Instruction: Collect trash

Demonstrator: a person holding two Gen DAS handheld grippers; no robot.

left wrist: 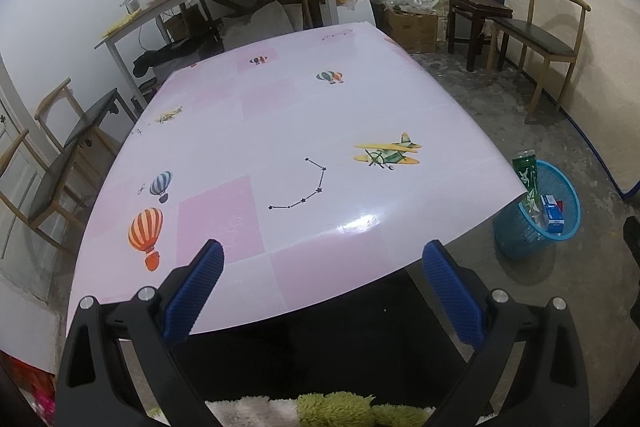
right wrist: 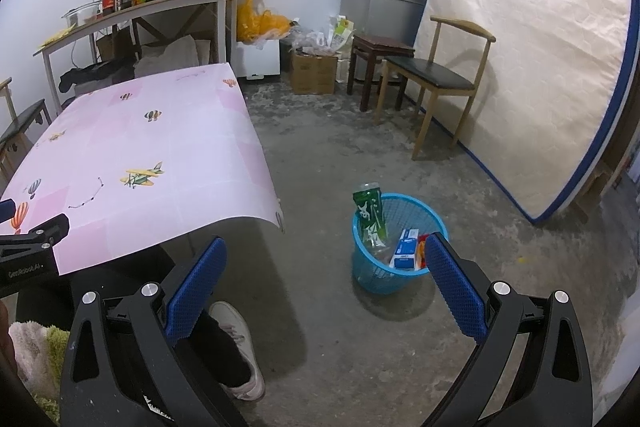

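Right wrist view: my right gripper [right wrist: 324, 267] hangs wide open and empty above the floor, the blue basket [right wrist: 370, 273] just ahead holding a green bottle [right wrist: 371, 217] and a blue-white box [right wrist: 405, 250], lettering unreadable. My left gripper [left wrist: 322, 273], likewise spread and empty, hovers over the pink surface [left wrist: 280, 131]; its arm reads "GenRobot.AI".

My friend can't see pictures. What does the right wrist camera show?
The open right gripper hangs over a grey floor, pointing toward a blue basket that holds a green bottle and a small blue box. A pink table with balloon and plane pictures stands to the left.
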